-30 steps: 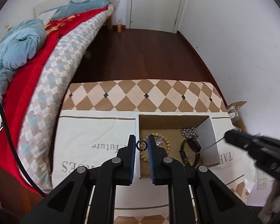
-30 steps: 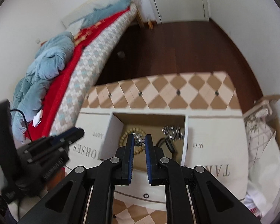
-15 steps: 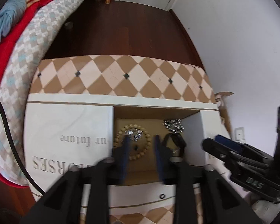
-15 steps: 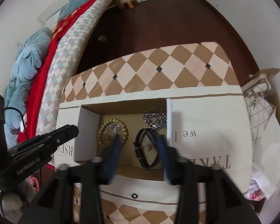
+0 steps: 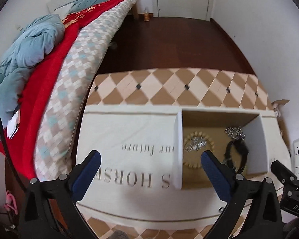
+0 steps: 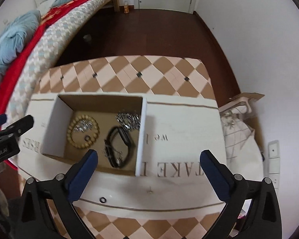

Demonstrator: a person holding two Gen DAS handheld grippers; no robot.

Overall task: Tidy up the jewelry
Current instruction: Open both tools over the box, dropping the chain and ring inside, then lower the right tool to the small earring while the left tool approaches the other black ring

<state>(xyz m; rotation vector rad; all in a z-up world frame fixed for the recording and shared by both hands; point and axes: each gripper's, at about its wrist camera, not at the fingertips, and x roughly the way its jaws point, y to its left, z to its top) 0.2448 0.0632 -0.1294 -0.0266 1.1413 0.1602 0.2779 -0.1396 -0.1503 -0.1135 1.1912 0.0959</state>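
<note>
Both hand-held grippers, left (image 5: 149, 158) and right (image 6: 149, 158), stand apart, empty. Box (image 6: 51, 127) loaded; ring (image 6: 103, 200) near worktop's front edge needs collecting.

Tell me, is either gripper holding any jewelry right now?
No. The left gripper and the right gripper are both wide open with nothing between the fingers.

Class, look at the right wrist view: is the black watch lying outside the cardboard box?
No, the black watch lies inside the cardboard box, beside the bead bracelet.
</note>
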